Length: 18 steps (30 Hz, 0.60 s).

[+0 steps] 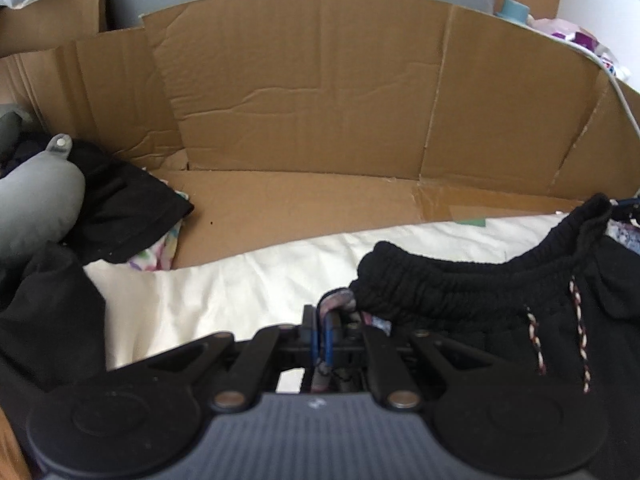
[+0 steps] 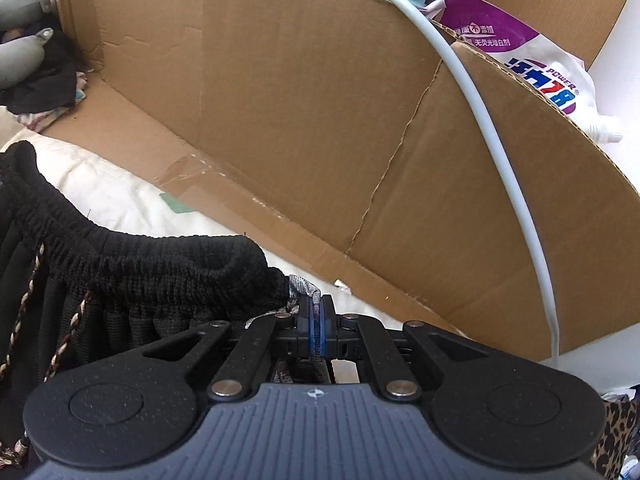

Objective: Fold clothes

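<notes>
Black shorts (image 1: 500, 292) with an elastic waistband and a braided drawstring (image 1: 578, 336) hang above a cream sheet (image 1: 240, 280). My left gripper (image 1: 326, 320) is shut on a patterned fabric edge at the waistband's left end. In the right wrist view the black shorts (image 2: 160, 272) stretch off to the left, and my right gripper (image 2: 316, 320) is shut on a grey patterned bit of cloth at the waistband's right end. The lower part of the shorts is hidden behind the gripper bodies.
A flattened cardboard wall (image 1: 312, 88) stands behind the sheet. A pile of black clothes (image 1: 120, 208) and a grey cushion (image 1: 36, 200) lie at the left. A white cable (image 2: 500, 140) and a detergent pouch (image 2: 532, 64) sit over the cardboard at the right.
</notes>
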Motion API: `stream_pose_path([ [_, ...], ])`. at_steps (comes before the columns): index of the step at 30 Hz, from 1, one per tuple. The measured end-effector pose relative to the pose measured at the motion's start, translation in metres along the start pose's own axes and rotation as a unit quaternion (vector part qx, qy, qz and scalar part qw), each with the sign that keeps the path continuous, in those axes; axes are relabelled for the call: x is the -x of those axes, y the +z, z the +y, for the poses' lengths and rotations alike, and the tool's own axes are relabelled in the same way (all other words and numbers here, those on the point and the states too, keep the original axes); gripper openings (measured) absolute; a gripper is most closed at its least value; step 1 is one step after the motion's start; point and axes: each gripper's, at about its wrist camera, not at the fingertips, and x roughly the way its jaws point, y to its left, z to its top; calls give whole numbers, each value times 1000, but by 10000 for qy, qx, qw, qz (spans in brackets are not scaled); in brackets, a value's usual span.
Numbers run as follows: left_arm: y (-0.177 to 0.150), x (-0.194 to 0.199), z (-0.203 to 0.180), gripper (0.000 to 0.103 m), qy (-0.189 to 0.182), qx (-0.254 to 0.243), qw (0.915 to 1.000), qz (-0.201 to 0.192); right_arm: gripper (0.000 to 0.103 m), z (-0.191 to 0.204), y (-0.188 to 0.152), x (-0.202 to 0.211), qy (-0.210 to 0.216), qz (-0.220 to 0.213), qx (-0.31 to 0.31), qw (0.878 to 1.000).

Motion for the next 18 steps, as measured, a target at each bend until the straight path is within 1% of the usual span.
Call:
stream_pose_path([
  [4,-1,-13,1,4,129,18,9998,119,1,2,3,-7,-48,-65,6,10000],
  [5,-1,-17,1,4,163,23,9998,150,2,3,3,-8,-6,-109,-20,9999],
  [6,-1,-23,1,5,225,69,9993,294,3,4,3,-10,-33,-125,-24,9999],
  [7,-3,-29,1,7,320,113,9982,497,4,4,3,-10,-170,-153,-39,9997],
  [8,-4,-33,0,11,431,123,9970,637,5,2,2,-7,-246,-207,-124,9994],
  [9,-5,-32,0,13,497,115,9966,655,5,-1,2,-4,-199,-263,-245,9992],
  [10,-6,-27,-1,15,491,120,9970,578,5,-4,1,1,-143,-303,-311,9990],
  [12,-8,-16,-1,16,452,148,9979,441,5,-9,-3,11,-164,-374,-272,9988],
  [15,-10,-1,-1,17,522,159,9976,425,6,-19,-10,26,-142,-421,-272,9986],
  [16,-11,6,-2,17,518,159,9977,410,6,-24,-14,32,-154,-408,-335,9985],
  [18,-13,18,-3,17,511,175,9978,386,11,-35,-20,43,-164,-379,-497,9979],
])
